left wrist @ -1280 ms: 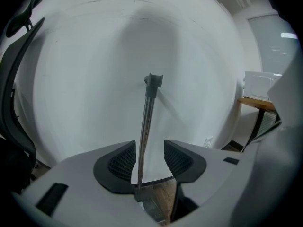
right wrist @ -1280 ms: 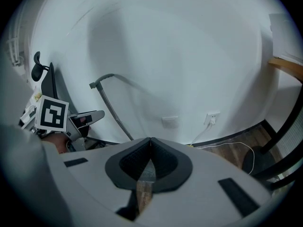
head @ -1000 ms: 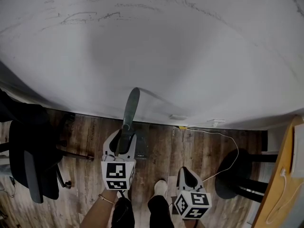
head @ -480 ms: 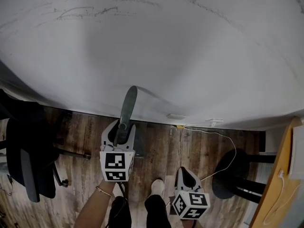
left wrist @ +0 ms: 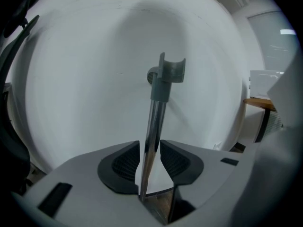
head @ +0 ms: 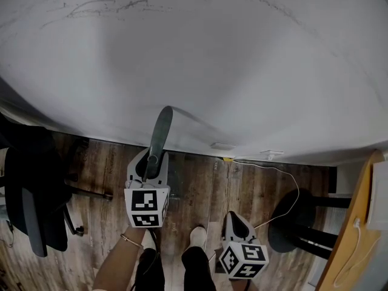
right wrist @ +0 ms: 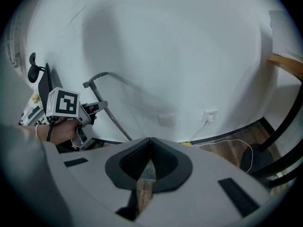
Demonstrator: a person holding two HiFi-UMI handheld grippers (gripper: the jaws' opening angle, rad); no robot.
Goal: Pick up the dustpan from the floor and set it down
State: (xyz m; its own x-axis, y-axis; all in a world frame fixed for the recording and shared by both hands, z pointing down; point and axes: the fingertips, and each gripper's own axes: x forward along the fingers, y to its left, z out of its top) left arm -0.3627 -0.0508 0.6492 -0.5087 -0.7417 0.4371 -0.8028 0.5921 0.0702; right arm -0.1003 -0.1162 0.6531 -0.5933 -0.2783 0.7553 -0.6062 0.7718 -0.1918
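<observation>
My left gripper point(left wrist: 150, 148) stands round the dustpan handle point(left wrist: 154, 122), a bright metal pole capped by a grey clip point(left wrist: 171, 70). Its jaws have just been closing with the pole between them: the right pad meets the pole, the left pad shows a sliver of gap, so I do not read it as clamped. The handle's long axis runs nearly upright, tipped so that its clip end leans up and away from me towards the white wall point(head: 242, 53). Its lower end drops behind the gripper towards the wooden floor point(head: 200, 187). From the head view I see a dark shape on the boards just right of the gripper, at the foot of the wall, and cannot tell whether it is the pan.

The only print I see is the black-and-white square markers on the cube each gripper carries.

My right gripper point(right wrist: 149, 143) hangs apart to the right, angled down at the floor with its jaws pressed together on nothing. A shoe point(head: 197, 238) shows between the two grippers. A white cable point(head: 285, 183) loops from a wall socket point(head: 271, 156) across the boards to a black stool point(head: 291, 223). An office chair point(head: 33, 205) stands at the far left.
</observation>
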